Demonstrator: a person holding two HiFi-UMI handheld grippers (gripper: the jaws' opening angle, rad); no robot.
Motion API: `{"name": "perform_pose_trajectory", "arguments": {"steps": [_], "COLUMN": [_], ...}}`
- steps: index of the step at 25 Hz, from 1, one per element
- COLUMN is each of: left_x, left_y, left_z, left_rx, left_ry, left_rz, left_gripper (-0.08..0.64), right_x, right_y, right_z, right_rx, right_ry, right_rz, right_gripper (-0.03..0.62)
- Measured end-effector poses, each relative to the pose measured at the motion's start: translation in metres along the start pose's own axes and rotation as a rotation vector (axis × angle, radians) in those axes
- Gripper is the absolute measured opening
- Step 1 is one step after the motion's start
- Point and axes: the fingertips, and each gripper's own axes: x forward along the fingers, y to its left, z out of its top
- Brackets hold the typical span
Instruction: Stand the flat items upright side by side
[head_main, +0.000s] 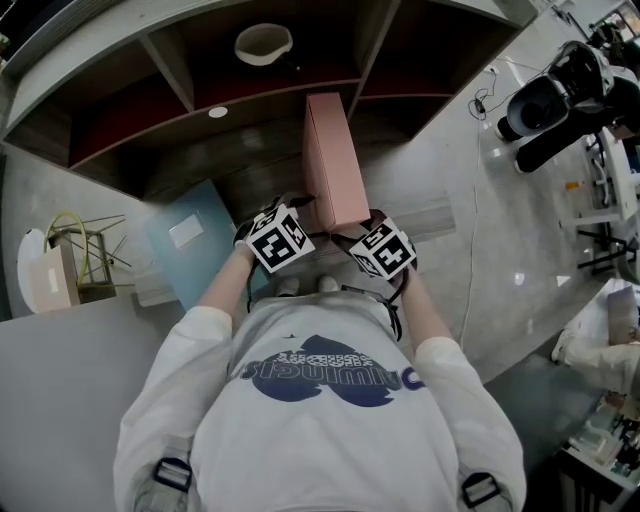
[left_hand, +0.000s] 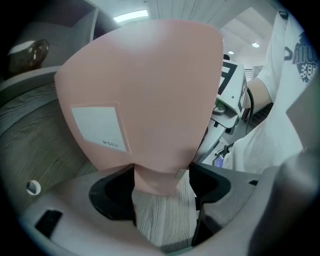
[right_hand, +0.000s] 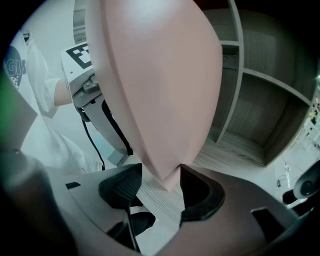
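Standing on edge on the shelf (head_main: 230, 165), the pink box (head_main: 335, 165) ran upright from the front edge toward the back. Both grippers gripped its near end. The left gripper (left_hand: 162, 180) was clamped across the box's thickness, a pad on each face, with a white label (left_hand: 97, 127) on the face to its left. The right gripper (right_hand: 160, 180) had the box's lower corner between its jaws; the right pad pressed on it, and the left pad seemed to touch too, though the angle made that hard to judge. The blue box (head_main: 195, 245) lay flat near the shelf's front-left corner, apart from the pink one. A bowl (head_main: 263, 43) sat in a back compartment.
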Motion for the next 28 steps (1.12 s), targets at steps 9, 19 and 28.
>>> {"name": "perform_pose_trajectory", "arguments": {"steps": [9,19,28], "left_x": [0.005,0.010,0.016], "left_y": [0.027,0.059,0.081], "left_z": [0.007,0.019,0.022], "left_rx": [-0.011,-0.032,-0.056], "left_ry": [-0.001,-0.017,-0.019], "left_rz": [-0.010,0.011,0.040], "left_gripper": [0.348,0.348,0.348], "right_x": [0.006,0.010,0.014], "right_y": [-0.021,-0.045,-0.068], "right_z": [0.016,0.030,0.042], "right_rx": [0.050,0.104,0.133], "right_ry": [-0.021,-0.053,-0.080], "right_rz": [-0.025,-0.049,-0.088], "right_gripper": [0.236,0.235,0.215]}}
